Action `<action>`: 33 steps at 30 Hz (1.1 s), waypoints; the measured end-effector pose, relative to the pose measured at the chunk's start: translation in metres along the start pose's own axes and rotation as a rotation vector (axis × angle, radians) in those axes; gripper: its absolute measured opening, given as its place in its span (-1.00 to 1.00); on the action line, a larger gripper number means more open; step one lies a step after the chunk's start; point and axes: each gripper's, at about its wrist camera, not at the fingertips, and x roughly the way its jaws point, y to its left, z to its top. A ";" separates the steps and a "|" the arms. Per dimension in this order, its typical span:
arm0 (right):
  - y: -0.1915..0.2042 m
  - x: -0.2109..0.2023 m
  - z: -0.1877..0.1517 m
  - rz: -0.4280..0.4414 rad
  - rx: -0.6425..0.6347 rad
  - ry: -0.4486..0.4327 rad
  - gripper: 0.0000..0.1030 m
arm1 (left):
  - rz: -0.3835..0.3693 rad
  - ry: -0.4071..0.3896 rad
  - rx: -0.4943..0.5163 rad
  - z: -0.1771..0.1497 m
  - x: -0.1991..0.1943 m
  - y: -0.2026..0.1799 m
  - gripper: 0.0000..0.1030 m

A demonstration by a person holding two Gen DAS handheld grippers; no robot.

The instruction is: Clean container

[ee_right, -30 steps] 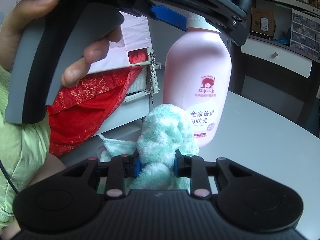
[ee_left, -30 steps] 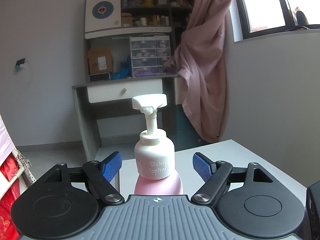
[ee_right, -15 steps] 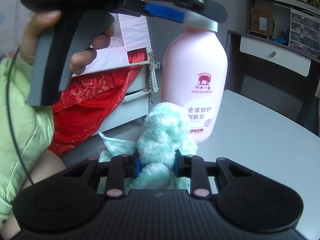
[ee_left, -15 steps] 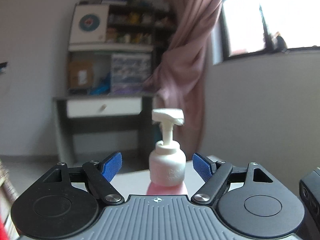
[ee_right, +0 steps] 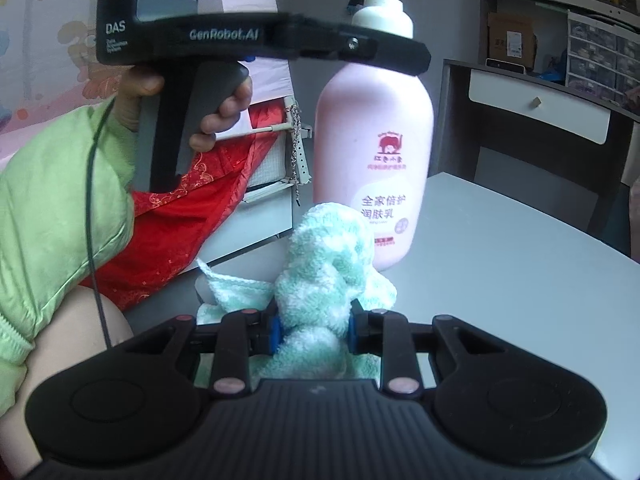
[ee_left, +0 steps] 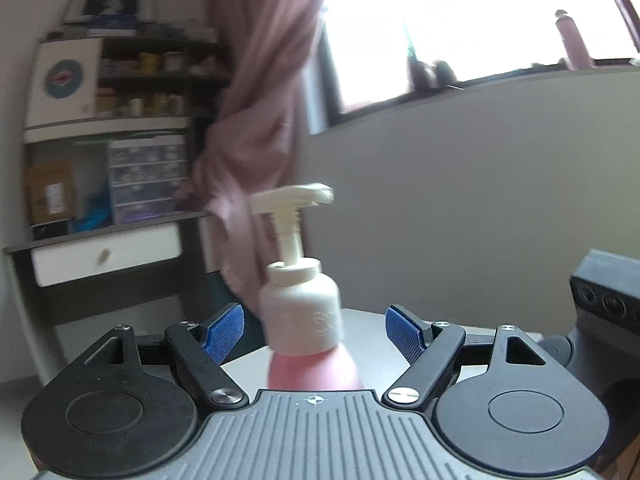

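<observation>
A pink lotion bottle [ee_right: 372, 152] with a white pump top [ee_left: 298, 304] stands upright on the white table [ee_right: 500, 264]. My left gripper [ee_left: 316, 330] is open, its blue pads either side of the bottle's white neck without touching it. In the right wrist view the left gripper [ee_right: 360, 46] reaches in at neck height. My right gripper [ee_right: 312, 334] is shut on a green-and-white towel [ee_right: 328, 256], held low just in front of the bottle's base.
A dark desk with a white drawer [ee_right: 540, 108] and shelves stands behind the table. A pink curtain [ee_left: 256, 120] hangs by the window. Red fabric [ee_right: 192, 216] lies left of the table. The person's green sleeve [ee_right: 52, 208] is at left.
The left gripper has swung right and pulled back and down a little; the bottle now sits left of centre between its open fingers. The right gripper and towel have stayed put.
</observation>
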 end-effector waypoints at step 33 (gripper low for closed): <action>-0.002 -0.007 -0.004 -0.017 0.040 -0.007 -0.46 | 0.294 0.202 -0.136 0.021 0.043 -0.060 -0.26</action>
